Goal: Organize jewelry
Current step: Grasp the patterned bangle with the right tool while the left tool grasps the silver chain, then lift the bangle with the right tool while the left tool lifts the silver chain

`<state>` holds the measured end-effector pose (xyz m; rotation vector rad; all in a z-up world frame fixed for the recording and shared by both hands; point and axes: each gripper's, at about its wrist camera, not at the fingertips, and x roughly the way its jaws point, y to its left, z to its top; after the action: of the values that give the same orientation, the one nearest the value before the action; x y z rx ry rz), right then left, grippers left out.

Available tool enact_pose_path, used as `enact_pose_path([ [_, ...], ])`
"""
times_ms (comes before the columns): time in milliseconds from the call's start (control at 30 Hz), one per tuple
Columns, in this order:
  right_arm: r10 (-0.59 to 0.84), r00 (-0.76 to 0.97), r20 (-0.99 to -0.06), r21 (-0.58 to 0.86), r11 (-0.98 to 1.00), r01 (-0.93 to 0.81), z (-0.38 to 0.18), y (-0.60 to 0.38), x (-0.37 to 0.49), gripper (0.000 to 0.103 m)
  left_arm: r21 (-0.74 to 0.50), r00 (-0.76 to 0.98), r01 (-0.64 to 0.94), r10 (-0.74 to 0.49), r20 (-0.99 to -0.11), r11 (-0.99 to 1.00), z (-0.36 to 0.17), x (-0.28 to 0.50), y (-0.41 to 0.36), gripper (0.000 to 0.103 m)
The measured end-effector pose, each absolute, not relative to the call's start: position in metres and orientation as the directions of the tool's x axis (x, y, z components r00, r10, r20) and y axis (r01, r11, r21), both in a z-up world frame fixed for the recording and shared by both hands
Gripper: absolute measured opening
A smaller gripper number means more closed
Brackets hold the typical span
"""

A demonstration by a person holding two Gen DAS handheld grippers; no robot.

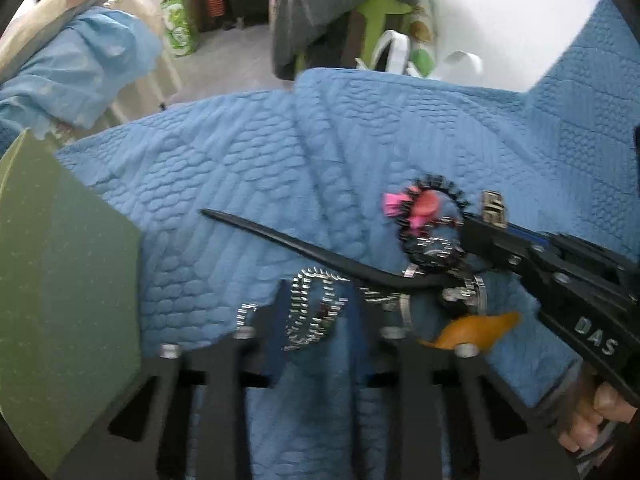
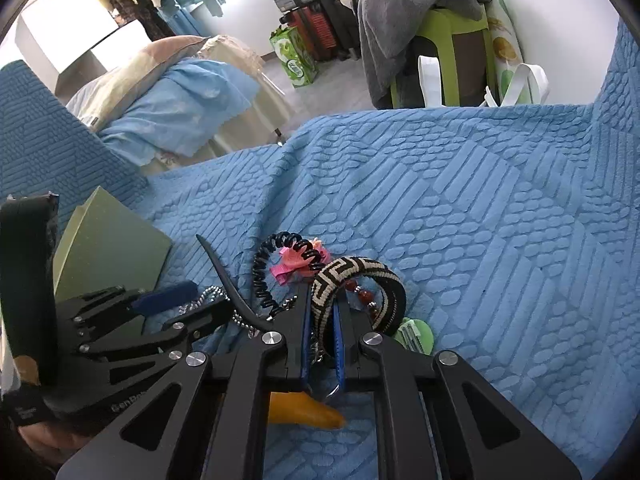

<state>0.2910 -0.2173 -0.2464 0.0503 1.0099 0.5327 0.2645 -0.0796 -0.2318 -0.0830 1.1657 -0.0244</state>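
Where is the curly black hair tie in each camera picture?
Left wrist view: the curly black hair tie lies right of centre on the blue blanket, looped around the pink bow.
Right wrist view: it sits just left of centre, ahead of the right gripper.
Shared landmark: the pink bow, touching the tie in both views.

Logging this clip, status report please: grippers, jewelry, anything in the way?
Right gripper shut on patterned bracelet. Left gripper open, low over bead chain. Black hair stick and coil hair tie lie tangled among the pile.
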Motion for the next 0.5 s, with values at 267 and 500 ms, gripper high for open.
enact_pose_path([
  [267,0.427,0.45,-0.785,0.282,0.892,-0.354,-0.235,-0.229,0.288,0.008,-0.11,0.377,-0.03,-0.091,-0.922,0.994,-0.232,0.255,-0.081,0.002],
  [500,0.434,0.459,-0.775,0.29,0.89,-0.351,-0.221,-0.233,0.276,0.008,-0.18,0.431,-0.062,-0.137,-0.892,0.982,-0.202,0.242,-0.07,0.002],
])
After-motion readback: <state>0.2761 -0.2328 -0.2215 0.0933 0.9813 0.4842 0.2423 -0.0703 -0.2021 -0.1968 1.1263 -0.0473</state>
